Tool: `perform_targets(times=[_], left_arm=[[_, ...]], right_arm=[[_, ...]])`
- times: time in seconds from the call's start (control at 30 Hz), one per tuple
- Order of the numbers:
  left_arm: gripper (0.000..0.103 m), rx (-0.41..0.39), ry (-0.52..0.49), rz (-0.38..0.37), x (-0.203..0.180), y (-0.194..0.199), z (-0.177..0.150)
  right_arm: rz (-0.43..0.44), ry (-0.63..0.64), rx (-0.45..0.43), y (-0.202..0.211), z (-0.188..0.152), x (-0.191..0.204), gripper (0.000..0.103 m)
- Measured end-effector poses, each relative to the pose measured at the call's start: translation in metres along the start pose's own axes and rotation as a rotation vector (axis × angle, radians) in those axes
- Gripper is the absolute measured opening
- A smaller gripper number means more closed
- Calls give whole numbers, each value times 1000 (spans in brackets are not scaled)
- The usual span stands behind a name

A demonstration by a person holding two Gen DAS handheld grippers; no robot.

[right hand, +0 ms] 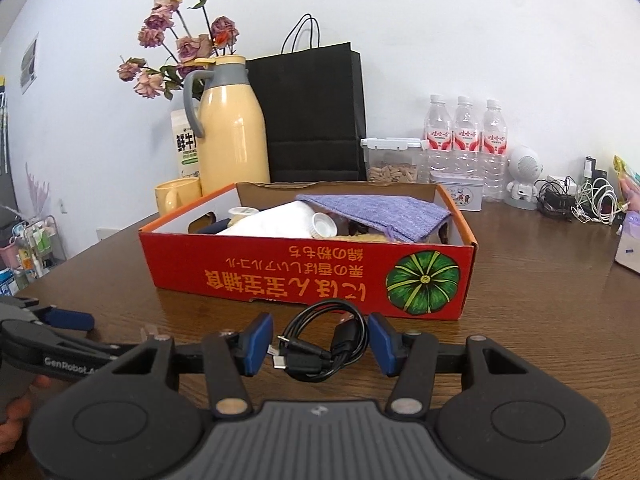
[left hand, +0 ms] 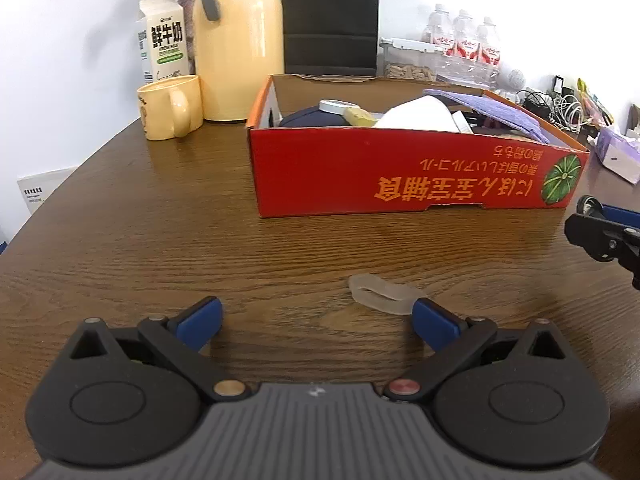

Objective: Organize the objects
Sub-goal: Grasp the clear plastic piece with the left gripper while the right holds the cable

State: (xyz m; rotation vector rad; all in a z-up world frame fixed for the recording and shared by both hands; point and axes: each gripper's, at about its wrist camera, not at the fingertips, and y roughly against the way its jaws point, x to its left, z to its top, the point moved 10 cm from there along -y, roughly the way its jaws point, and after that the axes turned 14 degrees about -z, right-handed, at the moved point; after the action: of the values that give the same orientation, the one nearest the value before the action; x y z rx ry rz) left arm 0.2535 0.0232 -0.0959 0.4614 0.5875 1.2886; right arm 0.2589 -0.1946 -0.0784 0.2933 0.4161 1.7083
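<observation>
Brown wood counter [right hand: 540, 280] carries everything; the red cardboard box [right hand: 304, 276] sits mid-counter, open-topped and already fairly full: a purple knit cloth [right hand: 376, 212] draped over the right half, a white roll [right hand: 276, 220] in the middle, a small white cap [right hand: 322, 222], something dark blue [left hand: 308, 118] at the left end, and a yellowish block [left hand: 360, 116] beside it. Behind the box: black paper bag [right hand: 316, 120], yellow thermos jug [right hand: 232, 136], milk carton [left hand: 166, 40], yellow mug [left hand: 170, 106], three water bottles [right hand: 464, 136], a clear lidded tub [right hand: 392, 160] holding what looks like nuts or seeds. Right tool [right hand: 320, 344] is spread open, fingers either side of the coiled black USB cable [right hand: 320, 340], which lies on the counter just in front of the box; not gripped yet. Left tool [left hand: 316, 320] is also released, holding nothing, with a translucent rubbery ring [left hand: 380, 292] on the counter just beyond its right finger [left hand: 434, 322]. Risks, as I judge them: the cable coil is loose, so closing on it could catch one strand and let the rest uncoil or drag; the connector end could snag the box wall on lifting; the box is crowded, so a drop-in may land on the cloth and slide out. The ring is flat and floppy, likely to slip a pinch.
</observation>
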Motion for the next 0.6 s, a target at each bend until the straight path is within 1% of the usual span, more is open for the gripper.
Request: perform_targets(times=[0.1,0.23,0.3,0.33,0.4,0.43,0.47,0.5,0.53,0.57,0.6], left_arm=[[103,2,-10,-11,-5,-3,2],[103,7,-33,-43,-15,-9,4],[101,10,-53,-64,-21,-12,6],[96,8,-64,-75,-25,-13,7],[80,-6,-79,-88,-30,-12,9],[62,-17,-88,-97,-33,-12,10],[39,-26,-94,-105,-35,-10,11],[33,-33,-96,-115,-37,-10,11],[31,-37,-92,-119,-37,-9,11],[22,-44,-84,-120,-37,-7,12],[17,-60,-72,-128,-36,-5,13]], right_arm=[[-1,5,0,1,0,1,52],[-5,9,6,-1,-2,2,52],[-6,13,9,-2,-2,2,52],[-7,15,10,-2,-2,2,52],[-8,17,12,-2,-3,2,52],[-9,18,12,-2,-3,2,52],[-9,19,12,-2,-3,2,52],[-9,19,13,-2,-3,2,52],[-9,20,13,-3,-4,3,52],[-10,21,13,-3,-4,3,52],[-9,22,13,-3,-4,2,52]])
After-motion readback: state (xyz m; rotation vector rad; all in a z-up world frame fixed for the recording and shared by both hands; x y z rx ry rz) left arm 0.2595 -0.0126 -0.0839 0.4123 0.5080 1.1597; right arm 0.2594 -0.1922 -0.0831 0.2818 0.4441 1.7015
